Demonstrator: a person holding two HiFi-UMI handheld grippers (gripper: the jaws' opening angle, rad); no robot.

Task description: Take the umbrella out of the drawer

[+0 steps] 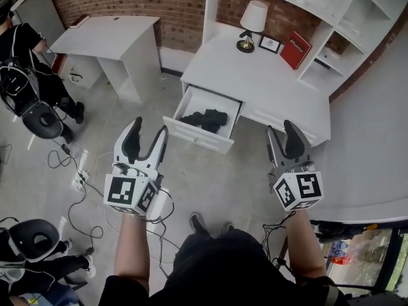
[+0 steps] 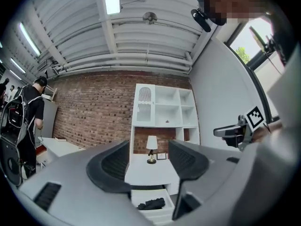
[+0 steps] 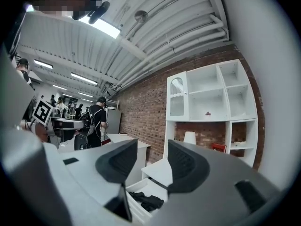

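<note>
So: one black umbrella (image 1: 204, 118) lies in the single open drawer (image 1: 199, 136) of the white desk (image 1: 268, 81), long axis along the drawer front; handle end unclear. Two grippers, left gripper (image 1: 150, 127) and right gripper (image 1: 280, 128), well short of it, jaws apart, empty.

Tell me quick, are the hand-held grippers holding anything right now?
The left hand-held gripper: open, holding nothing.
The right hand-held gripper: open, holding nothing.

A brick wall (image 1: 178, 2) stands behind a white shelved desk (image 1: 255, 75) with a lamp (image 1: 254, 16) and a smaller white table (image 1: 105, 34).
</note>
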